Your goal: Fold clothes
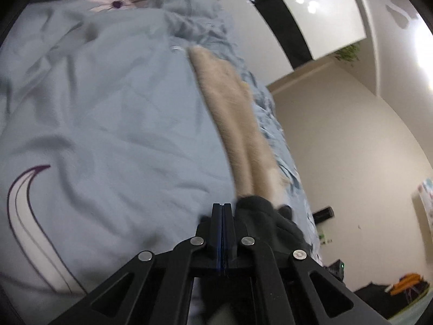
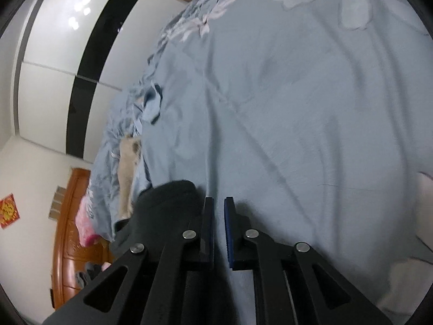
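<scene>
1. A pale blue floral bed [image 2: 297, 94] cover fills both views.
2. A dark garment [image 2: 167, 205] lies on it beside both grippers.
3. The left gripper [image 1: 222, 211] is closed, apparently empty.
4. The right gripper [image 2: 219, 208] stands slightly parted, empty.

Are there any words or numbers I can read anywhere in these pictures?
None can be read.
Red paper sign on the wall: gold marks, too blurred to read.
Poster on the wall: too blurred to tell.
Blue bedspread: only flower patterns, no words.
</scene>
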Demonstrator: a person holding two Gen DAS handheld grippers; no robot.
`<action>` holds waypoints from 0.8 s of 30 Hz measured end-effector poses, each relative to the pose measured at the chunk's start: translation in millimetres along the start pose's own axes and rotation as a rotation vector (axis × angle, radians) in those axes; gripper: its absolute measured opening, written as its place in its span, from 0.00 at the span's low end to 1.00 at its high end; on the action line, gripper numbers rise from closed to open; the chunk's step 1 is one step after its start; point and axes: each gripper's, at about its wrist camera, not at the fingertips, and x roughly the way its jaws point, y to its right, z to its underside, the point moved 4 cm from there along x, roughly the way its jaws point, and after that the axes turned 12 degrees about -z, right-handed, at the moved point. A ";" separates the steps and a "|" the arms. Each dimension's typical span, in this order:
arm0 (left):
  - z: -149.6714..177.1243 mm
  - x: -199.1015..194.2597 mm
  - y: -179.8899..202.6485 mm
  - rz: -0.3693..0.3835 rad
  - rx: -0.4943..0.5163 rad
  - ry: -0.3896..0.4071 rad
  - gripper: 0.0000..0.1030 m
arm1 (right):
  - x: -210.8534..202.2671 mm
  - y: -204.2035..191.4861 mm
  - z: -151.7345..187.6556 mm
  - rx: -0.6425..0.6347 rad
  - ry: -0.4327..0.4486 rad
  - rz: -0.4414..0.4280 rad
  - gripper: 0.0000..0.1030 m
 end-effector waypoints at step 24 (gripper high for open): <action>-17.9 5.6 38.2 -0.109 0.153 0.056 0.03 | -32.4 -35.0 77.0 -0.156 -0.069 0.014 0.12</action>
